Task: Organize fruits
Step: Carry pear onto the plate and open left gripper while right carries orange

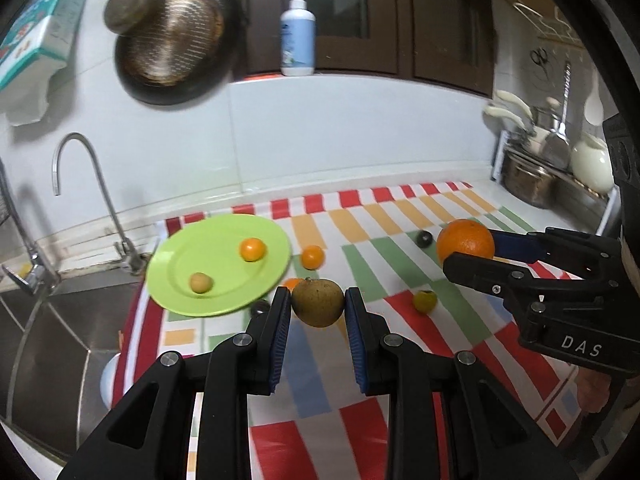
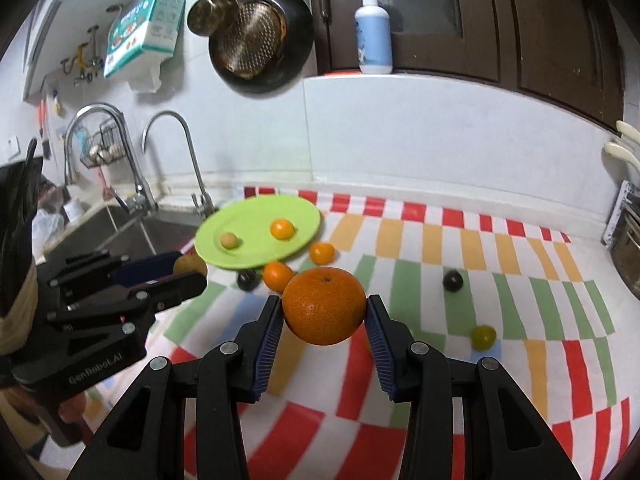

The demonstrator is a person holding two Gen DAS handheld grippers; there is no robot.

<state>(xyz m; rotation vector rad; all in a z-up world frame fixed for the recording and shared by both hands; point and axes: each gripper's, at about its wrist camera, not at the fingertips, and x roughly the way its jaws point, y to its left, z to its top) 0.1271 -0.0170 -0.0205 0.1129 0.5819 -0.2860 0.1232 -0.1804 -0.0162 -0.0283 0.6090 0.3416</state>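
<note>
- The left gripper (image 1: pixel 318 308) sits at the bottom centre of its own view, its two blue-padded fingers clamped on a brownish-green round fruit (image 1: pixel 318 302), which is held above the striped cloth (image 1: pixel 400 360).
- The right gripper (image 2: pixel 324 312) likewise fills the bottom centre of its view, fingers pressed on either side of a large orange (image 2: pixel 324 306), lifted clear of the cloth.
- In the left view that same orange shows at centre right, in the other gripper's grasp.
- A green plate (image 1: pixel 180 272) lies at centre left of the left view, near the sink (image 1: pixel 60 340); on it rest a small orange fruit (image 1: pixel 253 249) and a small tan fruit (image 1: pixel 201 282), apart from each other.
- Just right of the plate's rim lies another small orange fruit on the cloth (image 1: pixel 312 257).
- A further orange fruit (image 2: pixel 277 276) lies below the plate in the right view, beside a dark round fruit (image 2: pixel 246 280).
- A second dark fruit (image 1: pixel 424 238) lies right of centre, and a yellow-green fruit (image 1: pixel 425 301) lies lower right of centre; its kind is hard to tell through the blur.
- A curved tap (image 1: pixel 84 184) stands at the left, a dark pan (image 1: pixel 176 44) hangs at upper left, and a pump bottle (image 1: pixel 298 32) stands at top centre.
</note>
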